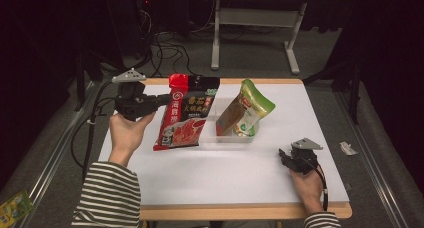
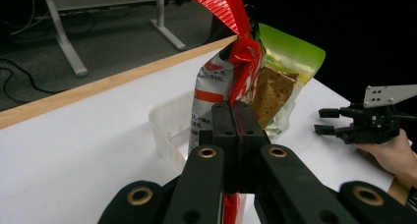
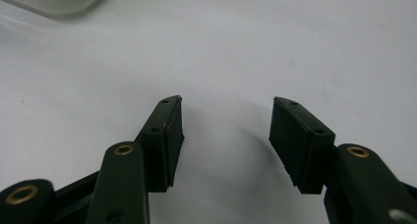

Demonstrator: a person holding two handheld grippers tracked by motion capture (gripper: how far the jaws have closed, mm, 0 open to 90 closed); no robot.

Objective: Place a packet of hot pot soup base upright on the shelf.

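Because its edge is pinched in the clenched left tongs (image 1: 162, 99), the red-and-black printed foil pouch (image 1: 184, 113) hangs above the white counter (image 1: 225, 170), beside a clear plastic tray (image 2: 169, 128) holding a green-topped snack bag (image 1: 247, 108). Right tongs (image 1: 285, 155) rest released, likely waiting.

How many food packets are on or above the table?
2: a red packet pinched by the left claw, and a green packet standing in the clear tub.

Two snack bags: red (image 1: 184, 113), green (image 1: 247, 108); one clear tray (image 2: 169, 123).
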